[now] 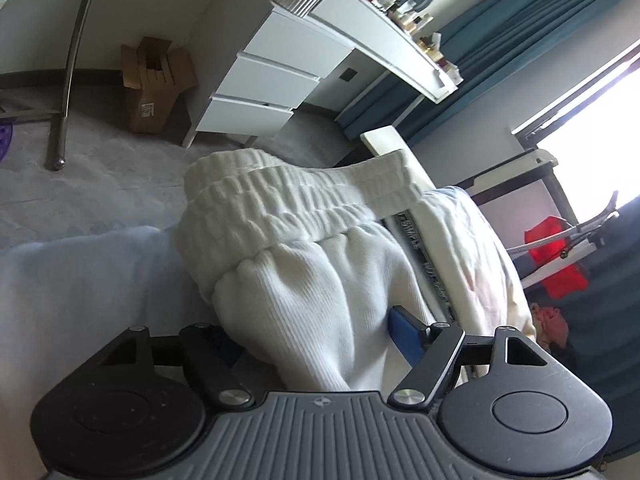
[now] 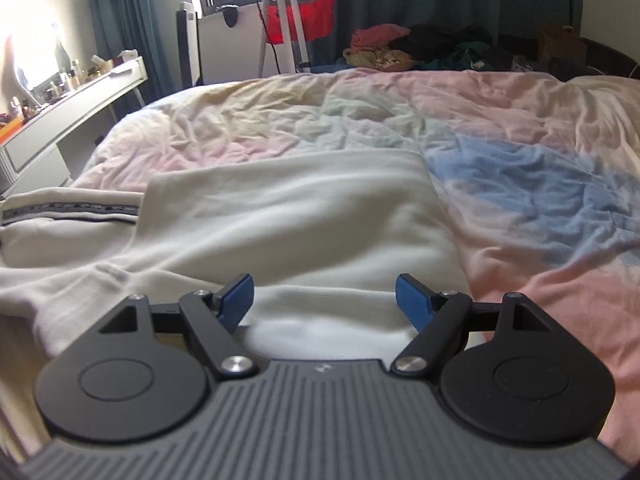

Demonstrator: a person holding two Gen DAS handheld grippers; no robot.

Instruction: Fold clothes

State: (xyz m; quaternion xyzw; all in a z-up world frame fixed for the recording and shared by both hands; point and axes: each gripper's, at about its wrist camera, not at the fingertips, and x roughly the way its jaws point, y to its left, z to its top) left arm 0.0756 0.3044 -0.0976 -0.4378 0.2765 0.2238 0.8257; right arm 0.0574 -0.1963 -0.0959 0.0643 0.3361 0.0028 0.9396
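White ribbed sweatpants (image 1: 304, 280) with an elastic waistband (image 1: 296, 192) fill the left wrist view, bunched between the jaws of my left gripper (image 1: 316, 332). Its jaws stand wide with cloth draped between them; the left pad is hidden by the cloth, the blue right pad (image 1: 404, 332) touches it. In the right wrist view the same white garment (image 2: 296, 216) lies partly folded on the bed, a dark printed stripe (image 2: 68, 212) at its left. My right gripper (image 2: 324, 300) is open and empty, just above the garment's near edge.
The bed has a pastel pink and blue duvet (image 2: 520, 184). A heap of clothes (image 2: 420, 46) lies at its far side. A white desk with drawers (image 1: 280, 76) and a cardboard box (image 1: 156, 84) stand on grey carpet. A stand with red fabric (image 2: 304, 16) is by the window.
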